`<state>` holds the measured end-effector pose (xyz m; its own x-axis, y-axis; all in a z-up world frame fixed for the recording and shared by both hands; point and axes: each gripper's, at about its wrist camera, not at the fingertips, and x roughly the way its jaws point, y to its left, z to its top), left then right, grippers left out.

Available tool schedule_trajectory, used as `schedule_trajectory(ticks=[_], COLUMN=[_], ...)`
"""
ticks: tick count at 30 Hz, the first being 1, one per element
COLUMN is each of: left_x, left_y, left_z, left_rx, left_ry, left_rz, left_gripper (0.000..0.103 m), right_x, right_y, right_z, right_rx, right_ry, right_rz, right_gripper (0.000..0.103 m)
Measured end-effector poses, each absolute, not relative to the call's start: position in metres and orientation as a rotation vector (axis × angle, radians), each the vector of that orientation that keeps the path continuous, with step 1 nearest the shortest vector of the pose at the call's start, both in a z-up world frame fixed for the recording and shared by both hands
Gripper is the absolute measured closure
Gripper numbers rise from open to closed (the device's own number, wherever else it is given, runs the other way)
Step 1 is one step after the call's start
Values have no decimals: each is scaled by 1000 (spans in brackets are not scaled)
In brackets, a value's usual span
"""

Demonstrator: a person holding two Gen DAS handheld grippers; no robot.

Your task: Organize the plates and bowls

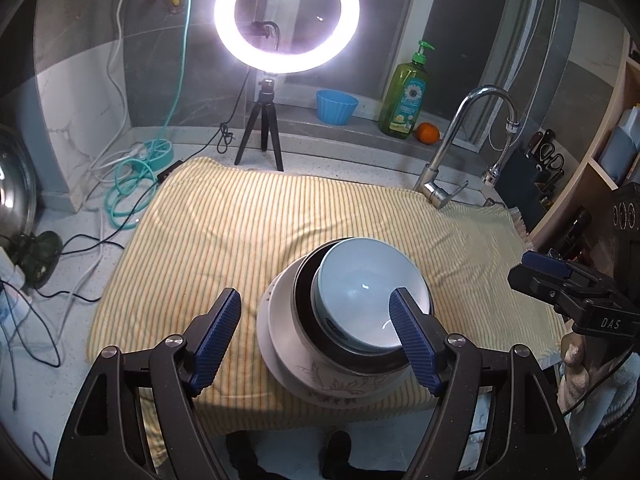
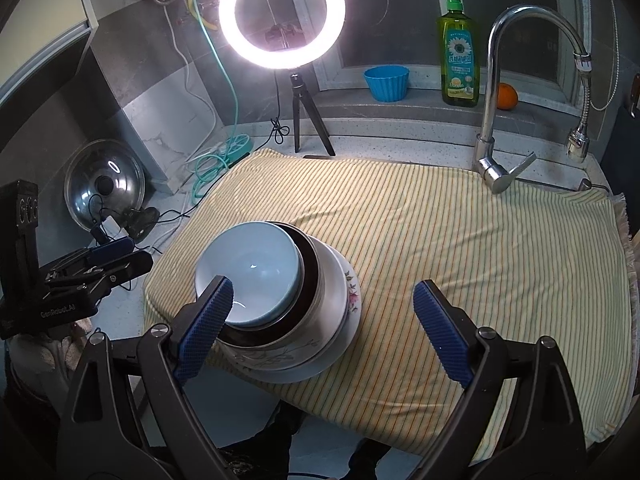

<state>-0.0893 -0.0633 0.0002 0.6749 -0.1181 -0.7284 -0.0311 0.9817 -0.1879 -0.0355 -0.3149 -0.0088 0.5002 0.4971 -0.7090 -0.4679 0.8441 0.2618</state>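
Note:
A stack of dishes stands near the front edge of the striped towel (image 1: 224,220). A light blue bowl (image 1: 360,276) sits on top, inside a dark-rimmed bowl (image 1: 304,300), over a white floral bowl (image 1: 340,384) and a white plate (image 1: 266,332). My left gripper (image 1: 316,340) is open and empty above the stack's front left. My right gripper (image 2: 324,332) is open and empty above the stack's right side; the blue bowl (image 2: 248,272) and floral bowl (image 2: 348,292) show there. Each gripper shows at the edge of the other's view, the right one (image 1: 560,280) and the left one (image 2: 92,268).
A ring light on a tripod (image 1: 286,20) stands behind the towel. A faucet (image 1: 460,140) is at the back right. A blue cup (image 1: 336,106), a green soap bottle (image 1: 406,96) and an orange (image 1: 428,133) sit on the ledge. Cables and a pot lid (image 2: 104,188) lie at the left.

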Motion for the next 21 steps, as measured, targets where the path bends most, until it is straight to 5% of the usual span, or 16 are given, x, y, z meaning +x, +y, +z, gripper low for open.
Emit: schedule_trajectory(ticks=[21], left_x=[-88], left_y=[-63], left_z=[7], left_rx=[-197], left_ry=[826], left_rz=[-14], left_gripper=[26], right_x=[-33], right_y=[-320], right_z=[-11], right_rx=[56], right_ry=[876], right_rz=[567], right_gripper=[9])
